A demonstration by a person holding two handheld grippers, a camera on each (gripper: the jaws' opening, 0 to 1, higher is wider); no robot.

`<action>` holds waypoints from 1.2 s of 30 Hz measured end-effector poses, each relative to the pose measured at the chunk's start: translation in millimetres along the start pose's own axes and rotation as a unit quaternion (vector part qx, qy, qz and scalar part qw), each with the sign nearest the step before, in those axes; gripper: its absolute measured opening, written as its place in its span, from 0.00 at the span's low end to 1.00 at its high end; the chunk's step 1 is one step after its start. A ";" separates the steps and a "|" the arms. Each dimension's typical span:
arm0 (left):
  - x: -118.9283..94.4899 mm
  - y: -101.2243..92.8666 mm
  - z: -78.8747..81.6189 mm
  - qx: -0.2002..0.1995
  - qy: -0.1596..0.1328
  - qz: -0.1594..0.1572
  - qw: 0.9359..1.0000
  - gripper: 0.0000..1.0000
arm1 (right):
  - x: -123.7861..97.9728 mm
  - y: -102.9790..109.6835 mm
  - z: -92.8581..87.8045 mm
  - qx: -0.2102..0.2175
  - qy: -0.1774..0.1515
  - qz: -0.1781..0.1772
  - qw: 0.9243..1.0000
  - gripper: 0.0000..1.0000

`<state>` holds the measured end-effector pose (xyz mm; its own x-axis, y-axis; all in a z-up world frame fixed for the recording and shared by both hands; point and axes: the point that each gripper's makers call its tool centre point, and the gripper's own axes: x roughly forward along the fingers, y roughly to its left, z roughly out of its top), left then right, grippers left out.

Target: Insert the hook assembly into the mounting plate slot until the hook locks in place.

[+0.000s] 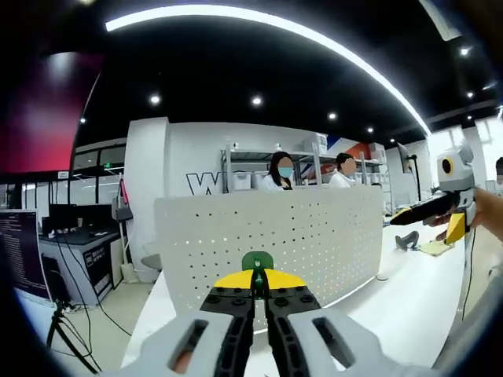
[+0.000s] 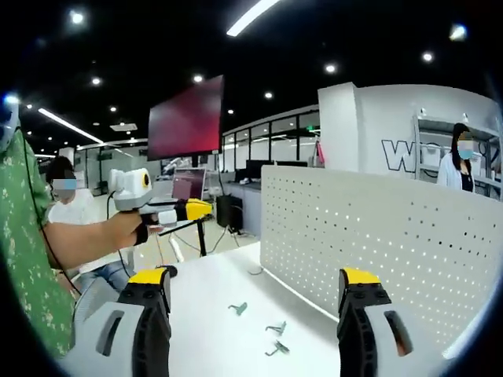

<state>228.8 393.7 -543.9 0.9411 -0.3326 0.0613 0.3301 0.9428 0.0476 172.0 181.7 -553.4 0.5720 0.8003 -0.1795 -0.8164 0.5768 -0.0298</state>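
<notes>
Left gripper [image 1: 253, 292] clamped on green hook [image 1: 257, 261] before pegboard [image 1: 314, 236]; right gripper [image 2: 255, 294] gaped wide, 3 hooks [image 2: 271, 338] lying between jaws.

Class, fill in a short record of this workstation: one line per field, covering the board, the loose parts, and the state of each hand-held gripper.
Board: white perforated panel, standing upright on the white table
Loose parts: three small grey hooks lying on the table in front of the panel
Left hand-held gripper: jaws shut on a small green piece, close to the panel
Right hand-held gripper: jaws wide open, nothing between them, above the hooks
Hooks mounted on panel: none visible
</notes>
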 end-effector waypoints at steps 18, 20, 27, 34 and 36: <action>64.7 58.5 37.9 0.019 -0.028 0.056 0.998 0.03 | -25.6 -9.8 9.0 -0.004 0.004 -0.008 1.000 0.89; 72.9 64.0 41.3 0.017 -0.033 0.063 0.997 0.03 | -26.6 -11.2 9.2 -0.004 0.005 -0.010 1.000 0.89; 95.5 78.9 42.8 0.019 -0.037 0.086 0.995 0.03 | -31.1 -18.5 11.2 -0.006 0.007 -0.021 1.000 0.90; 114.0 88.5 40.0 0.007 -0.042 0.108 0.993 0.03 | -32.5 -27.5 14.6 -0.009 0.007 -0.031 0.999 0.90; 118.8 90.7 39.2 0.009 -0.042 0.113 0.993 0.03 | -32.4 -28.7 15.1 -0.010 0.007 -0.032 0.999 0.90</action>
<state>367.6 438.7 -493.2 0.9812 -0.1138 0.1558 0.1089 0.9932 0.0402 178.1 141.7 -531.9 0.6225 0.7589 -0.1913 -0.7792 0.6238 -0.0608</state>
